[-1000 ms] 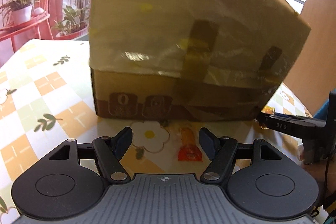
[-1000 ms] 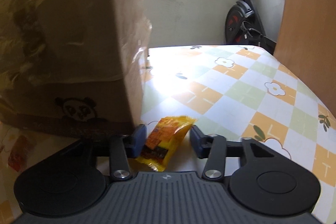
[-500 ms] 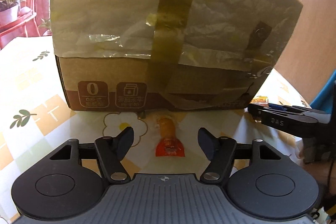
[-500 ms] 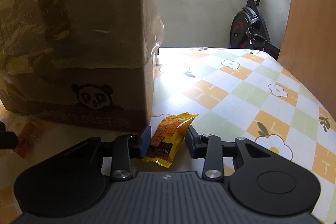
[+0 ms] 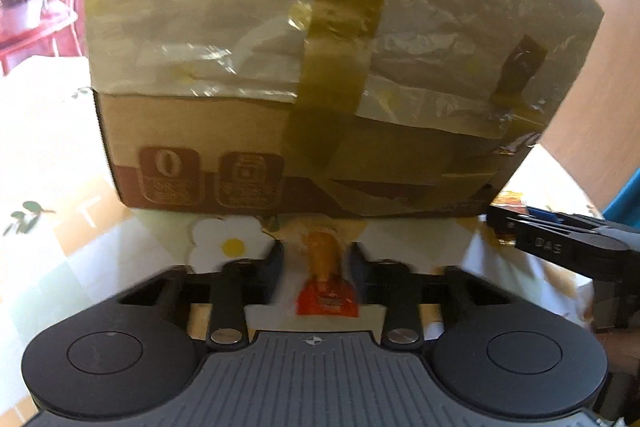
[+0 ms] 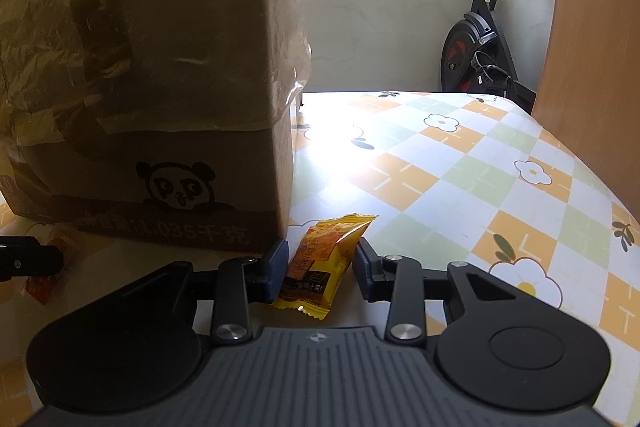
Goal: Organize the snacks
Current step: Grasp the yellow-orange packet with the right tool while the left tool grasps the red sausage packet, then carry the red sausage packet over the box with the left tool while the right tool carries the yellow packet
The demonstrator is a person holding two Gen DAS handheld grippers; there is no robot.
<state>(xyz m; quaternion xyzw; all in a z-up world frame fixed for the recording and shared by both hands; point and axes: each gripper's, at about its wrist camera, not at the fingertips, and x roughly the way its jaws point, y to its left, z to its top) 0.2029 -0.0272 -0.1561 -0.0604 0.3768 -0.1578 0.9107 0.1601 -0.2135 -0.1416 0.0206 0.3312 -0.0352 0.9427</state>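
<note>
A tall cardboard box (image 5: 320,87) wrapped in plastic and tape stands on the flowered tablecloth; it also shows in the right wrist view (image 6: 152,87). An orange-red snack packet (image 5: 326,279) lies in front of it, between the fingers of my left gripper (image 5: 316,259), whose jaws have narrowed to touch its sides. A yellow snack packet (image 6: 324,263) lies by the box's right corner between the fingers of my right gripper (image 6: 320,263), whose pads press its sides. The right gripper also shows in the left wrist view (image 5: 560,247).
The checked tablecloth (image 6: 460,179) spreads to the right of the box. An exercise bike (image 6: 480,39) and a wooden panel (image 6: 592,67) stand beyond the table. A red chair with a potted plant (image 5: 28,3) is at the far left.
Both grippers have closed in on their packets: the left jaws narrowed around the orange-red packet and moved closer to the box, the right jaws closed onto the yellow packet.
</note>
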